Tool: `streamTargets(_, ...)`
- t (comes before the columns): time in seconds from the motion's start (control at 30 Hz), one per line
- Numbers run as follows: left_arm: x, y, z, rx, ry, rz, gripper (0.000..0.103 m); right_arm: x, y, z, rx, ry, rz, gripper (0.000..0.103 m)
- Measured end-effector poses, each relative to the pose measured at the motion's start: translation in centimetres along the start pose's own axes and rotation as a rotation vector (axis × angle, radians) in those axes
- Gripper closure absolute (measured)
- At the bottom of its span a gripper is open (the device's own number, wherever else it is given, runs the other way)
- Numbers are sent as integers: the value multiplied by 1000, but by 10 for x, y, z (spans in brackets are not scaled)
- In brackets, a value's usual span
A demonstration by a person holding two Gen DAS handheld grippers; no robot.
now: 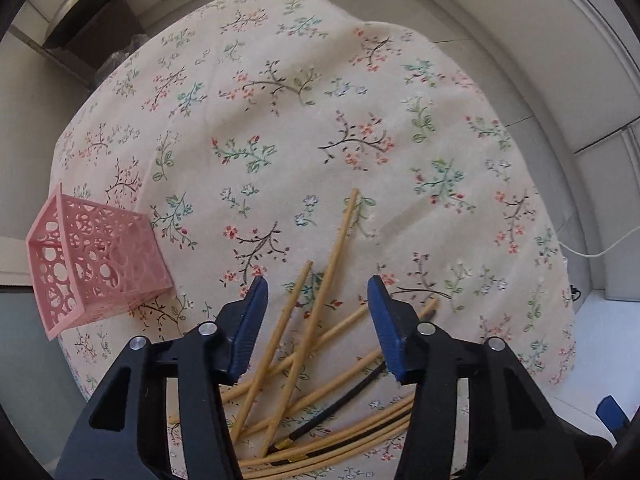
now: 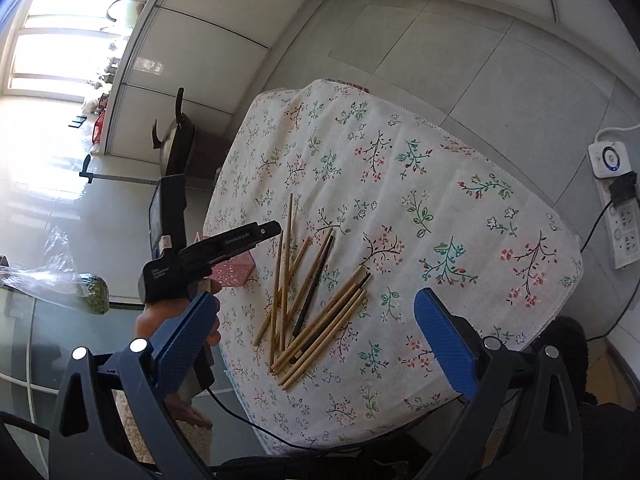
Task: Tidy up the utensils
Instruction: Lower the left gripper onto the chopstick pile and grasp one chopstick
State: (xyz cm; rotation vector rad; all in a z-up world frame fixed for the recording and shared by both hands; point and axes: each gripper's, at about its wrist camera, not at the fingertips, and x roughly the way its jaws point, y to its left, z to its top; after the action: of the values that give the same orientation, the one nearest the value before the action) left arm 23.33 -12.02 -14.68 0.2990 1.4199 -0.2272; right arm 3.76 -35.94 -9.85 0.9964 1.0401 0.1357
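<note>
Left wrist view: my left tool (image 1: 318, 292) hangs over the chopsticks (image 1: 316, 320), jaws partly apart, nothing gripped; several sticks lie between the pads. The pink basket (image 1: 96, 264) sits left of the chopsticks on the floral-clothed surface (image 1: 320, 120).

Right wrist view: my right tool (image 2: 316, 328) stands wide and empty above the chopsticks (image 2: 312, 296). The basket (image 2: 236, 272) lies just left of them, partly hidden by the left tool (image 2: 224, 244).

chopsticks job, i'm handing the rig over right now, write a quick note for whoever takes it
Left gripper: open, over the chopsticks, gripping nothing.
Right gripper: open and empty, above the table's near side.
Things: the chopsticks, mostly bamboo with a dark one or two, lie loose in a crossed pile on the floral cloth. The pink basket stands beside them at the table edge.
Done: nothing visibly sorted; what the basket holds is unclear.
Left: gather the chopsticks, presumably into the basket.
</note>
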Motion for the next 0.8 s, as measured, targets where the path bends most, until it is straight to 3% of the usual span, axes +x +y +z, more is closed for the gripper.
streamTargets(0.17, 12, 10, 4, 4, 25, 36, 67, 5, -3, 3, 12, 24, -5, 7)
streamTargets(0.3, 20, 15, 5, 5, 42, 29, 70, 9, -3, 3, 15, 35, -20, 7)
streamTargets(0.43, 35, 24, 4, -19, 71, -9, 80, 12, -3, 2, 5, 32, -46, 7)
streamTargets(0.5, 31, 30, 1, -33, 41, -52, 91, 14, -4, 3, 4, 25, -58, 7)
streamTargets(0.67, -10, 39, -24, -7, -127, -71, 93, 30, 5, 11, -29, -19, -170, 7)
streamTargets(0.8, -61, 48, -60, 3, -266, -107, 95, 66, 28, 24, -81, -17, -259, 7)
